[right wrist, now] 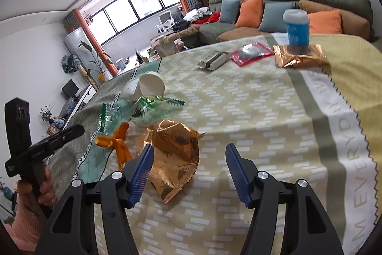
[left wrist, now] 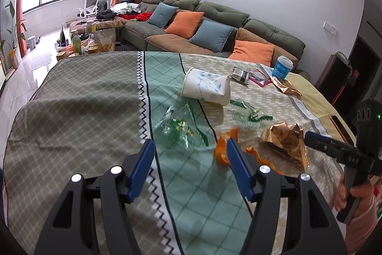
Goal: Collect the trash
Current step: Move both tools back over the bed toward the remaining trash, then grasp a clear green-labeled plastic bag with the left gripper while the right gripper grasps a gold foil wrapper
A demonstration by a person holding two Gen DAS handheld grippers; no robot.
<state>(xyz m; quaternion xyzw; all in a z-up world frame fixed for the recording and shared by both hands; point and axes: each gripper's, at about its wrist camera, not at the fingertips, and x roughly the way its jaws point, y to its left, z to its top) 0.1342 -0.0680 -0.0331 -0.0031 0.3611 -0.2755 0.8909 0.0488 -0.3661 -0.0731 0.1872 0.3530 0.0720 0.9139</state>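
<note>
Both grippers hang over the cloth-covered table (left wrist: pixel 83 97) with jaws apart and nothing between them. The left gripper (left wrist: pixel 189 154) hovers by the orange wrapper (left wrist: pixel 223 147); the right gripper (right wrist: pixel 188 159) has its left finger just at the edge of the crumpled gold foil bag (right wrist: pixel 173 159).

As far as I can see, the collecting has barely begun. Everything lies loose on the cloth: two clear green-printed wrappers (left wrist: pixel 179 128) in the middle, a tipped white paper cup (left wrist: pixel 205 85), and at the far end a small dark packet (left wrist: pixel 240 74), a red-edged pouch (left wrist: pixel 259 77), a second gold bag (left wrist: pixel 287 86) and an upright blue cup (left wrist: pixel 283 68). No bin or bag to drop things into is in sight.

That near gold bag lies flat, its long axis running from the torn, flared mouth at the far side toward the right gripper. The paper cup lies on its side, its open mouth facing the right gripper.
</note>
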